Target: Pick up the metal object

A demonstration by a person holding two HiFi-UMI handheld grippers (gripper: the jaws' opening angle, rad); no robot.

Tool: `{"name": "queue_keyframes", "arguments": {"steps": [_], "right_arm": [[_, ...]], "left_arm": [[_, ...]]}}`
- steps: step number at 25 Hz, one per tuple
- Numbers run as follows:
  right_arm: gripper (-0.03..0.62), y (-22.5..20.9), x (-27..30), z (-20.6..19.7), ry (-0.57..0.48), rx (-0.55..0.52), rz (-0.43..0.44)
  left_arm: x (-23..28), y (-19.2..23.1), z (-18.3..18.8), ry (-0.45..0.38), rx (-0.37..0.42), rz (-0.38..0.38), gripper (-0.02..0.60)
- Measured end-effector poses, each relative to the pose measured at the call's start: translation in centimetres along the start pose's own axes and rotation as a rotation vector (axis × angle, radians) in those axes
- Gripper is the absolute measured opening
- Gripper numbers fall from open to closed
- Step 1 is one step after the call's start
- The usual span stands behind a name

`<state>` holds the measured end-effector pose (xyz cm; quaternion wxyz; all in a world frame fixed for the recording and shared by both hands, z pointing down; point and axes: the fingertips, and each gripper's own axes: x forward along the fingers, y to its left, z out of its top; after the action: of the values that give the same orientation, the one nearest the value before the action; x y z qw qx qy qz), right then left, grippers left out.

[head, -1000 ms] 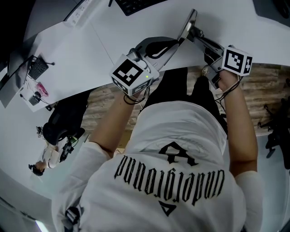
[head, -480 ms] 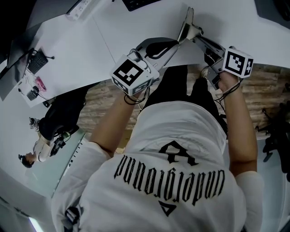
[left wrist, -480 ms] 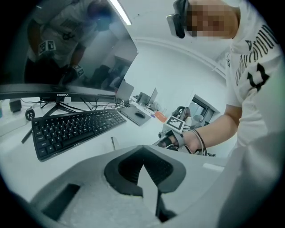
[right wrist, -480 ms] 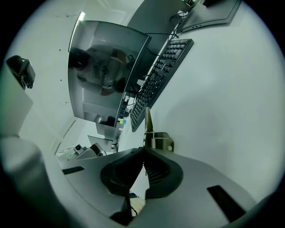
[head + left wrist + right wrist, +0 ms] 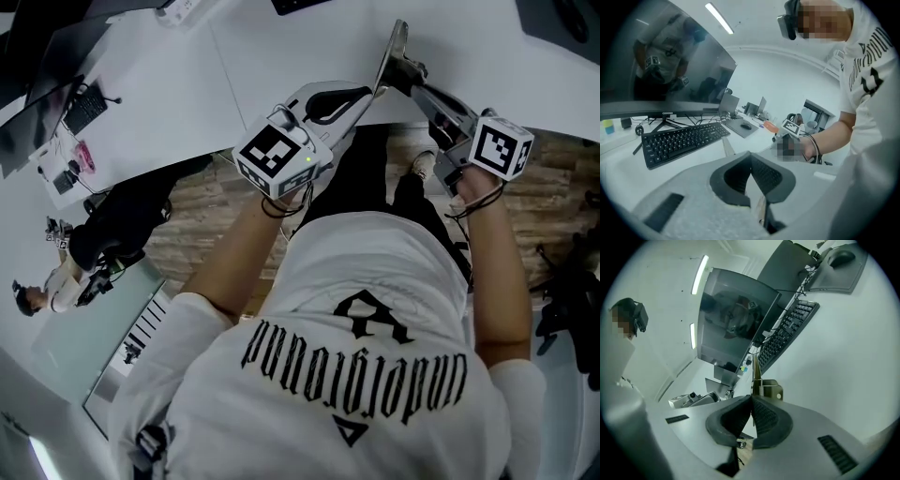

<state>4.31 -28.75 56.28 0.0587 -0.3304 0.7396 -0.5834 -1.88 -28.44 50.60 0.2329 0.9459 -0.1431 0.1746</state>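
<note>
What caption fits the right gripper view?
Right gripper shut on a thin metal piece, keyboard and monitor behind.

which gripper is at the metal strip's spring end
The right gripper: the thin metal strip's spring and bracket sit just beyond its jaws; the left gripper's view shows only plain strip.

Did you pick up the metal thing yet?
Grabbing looks done: the left gripper and right gripper are both shut on the metal object. In hand: it seems held above the table. Left: maybe lifting it higher.
</note>
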Motion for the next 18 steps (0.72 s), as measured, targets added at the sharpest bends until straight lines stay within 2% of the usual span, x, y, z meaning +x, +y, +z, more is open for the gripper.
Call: {"name": "queue_keyframes", "arguments": {"steps": [3,8,13,18], "right_arm": [[0.017,1.7,-1.2,-0.4,-0.011,-0.051,0.014],[0.018,5.8,-5.1,-0.6,-0.056,-0.198,0.053],[0.017,10.0,-6.9,-0.7,-0.104,-0.34,0.084],[0.017,14.2,-11.2,0.0,-0.164,-0.481,0.117]], "left_arm": [[-1.0,-1.3,0.5,-0.02,0.02,0.022,0.015],[-2.4,-5.5,2.2,-0.093,0.097,0.07,0.014],[-4.8,-7.5,3.2,-0.144,0.139,0.106,0.015],[-5.9,-11.2,5.9,-0.215,0.214,0.137,0.015]]}}
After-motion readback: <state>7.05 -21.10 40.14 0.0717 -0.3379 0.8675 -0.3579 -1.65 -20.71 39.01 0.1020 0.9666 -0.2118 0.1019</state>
